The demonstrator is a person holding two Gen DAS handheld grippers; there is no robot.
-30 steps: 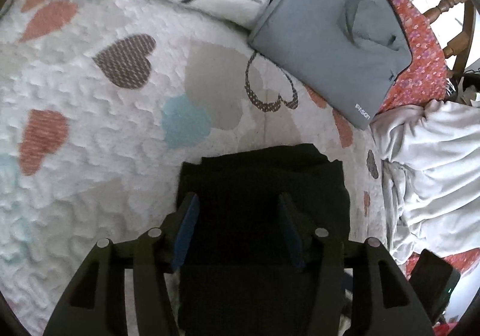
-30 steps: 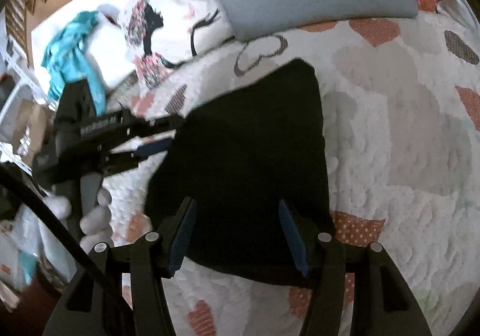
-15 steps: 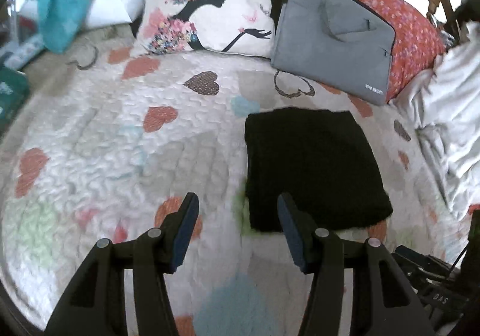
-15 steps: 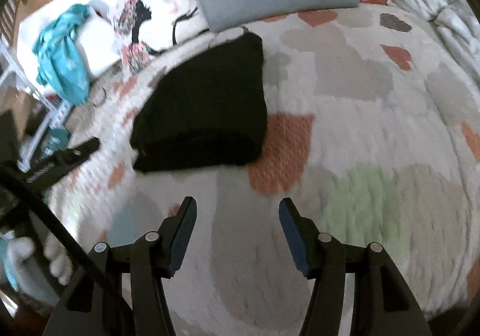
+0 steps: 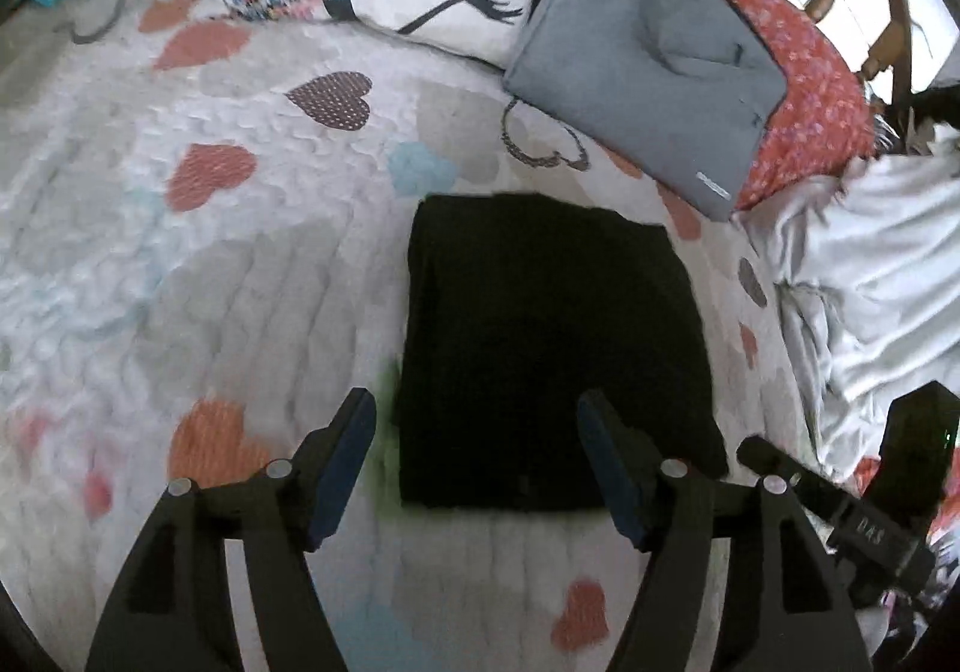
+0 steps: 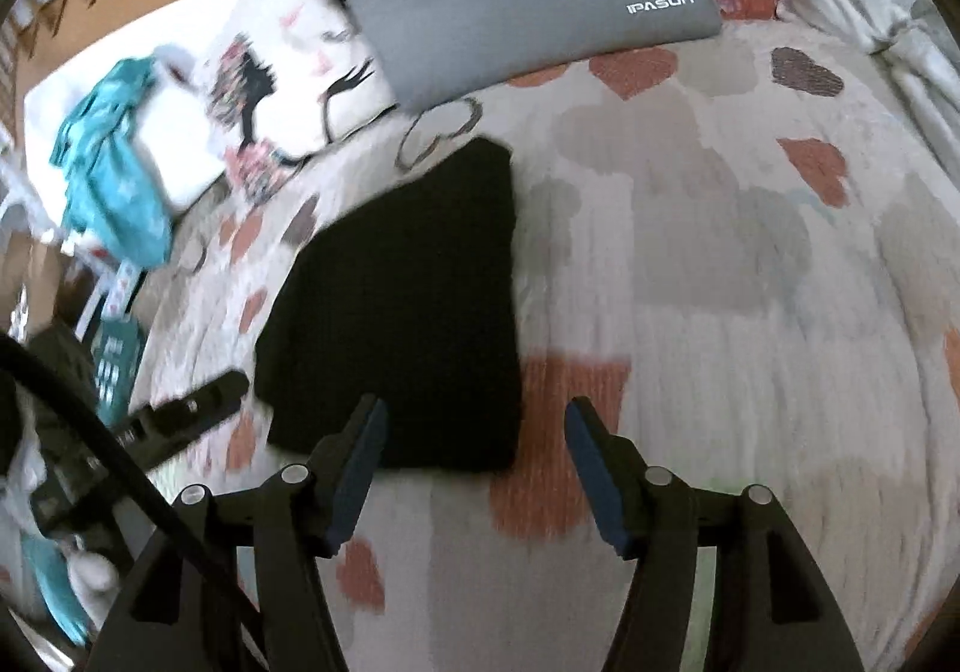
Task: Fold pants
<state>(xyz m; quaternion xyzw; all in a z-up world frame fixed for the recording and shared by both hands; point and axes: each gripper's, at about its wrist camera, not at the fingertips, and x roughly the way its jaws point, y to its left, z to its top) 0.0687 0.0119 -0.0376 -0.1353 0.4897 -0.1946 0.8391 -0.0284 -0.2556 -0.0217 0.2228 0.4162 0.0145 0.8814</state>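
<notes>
Both tools have drawn back from the black pants, now a folded square on the heart-print bedspread, left tool and right tool opening wide and empty, so folding looks finished.

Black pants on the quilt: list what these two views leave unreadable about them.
- Black pants, left wrist view: layers and seams lost in uniform dark cloth.
- Pants' near edge, right wrist view: partly covered by the right gripper fingers, and motion-blurred.
- Underside against the quilt: hidden in both views.
</notes>
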